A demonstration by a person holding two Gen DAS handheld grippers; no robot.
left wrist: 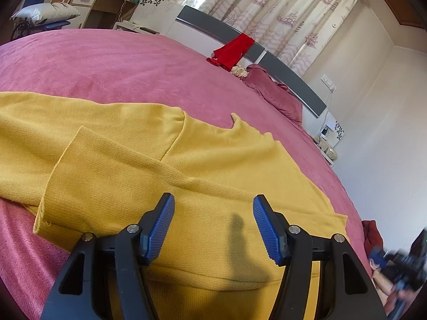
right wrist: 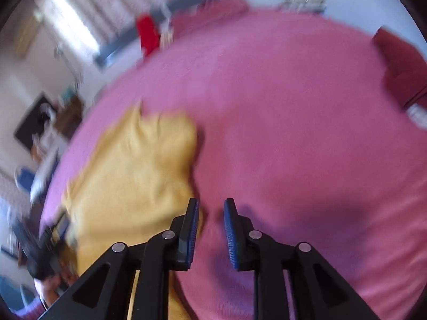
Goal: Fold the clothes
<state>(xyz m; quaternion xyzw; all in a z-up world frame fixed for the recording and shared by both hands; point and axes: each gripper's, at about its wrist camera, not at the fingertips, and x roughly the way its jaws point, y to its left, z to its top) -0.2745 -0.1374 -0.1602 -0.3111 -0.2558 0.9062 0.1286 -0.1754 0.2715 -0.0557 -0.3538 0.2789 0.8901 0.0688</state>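
My left tongs (left wrist: 213,208) are spread wide, nothing between the blue pads (left wrist: 160,229), and they hang just over the yellow sweater (left wrist: 165,165). The sweater lies flat on the pink bedspread (left wrist: 106,61), filling the space under and ahead of these tongs. One sleeve (left wrist: 88,176) is folded across the body, its cuff ending ahead and to the left of the left pad. The neck edge sits farther ahead, slightly right. Well beyond it, a red garment (left wrist: 233,50) is draped over the headboard (left wrist: 288,77), with a dark red pillow (left wrist: 275,93) just below the board to the right.

My right tongs (right wrist: 210,208) stand partly apart with a narrow gap, gripping nothing. This view is smeared by blur. Here the sweater (right wrist: 133,176) lies to the left of the tongs, its near edge running under the left finger, while bare bedspread (right wrist: 307,133) fills everything ahead and to the right. The other tongs appear as a dark blur at the far left, beside the sweater's edge.
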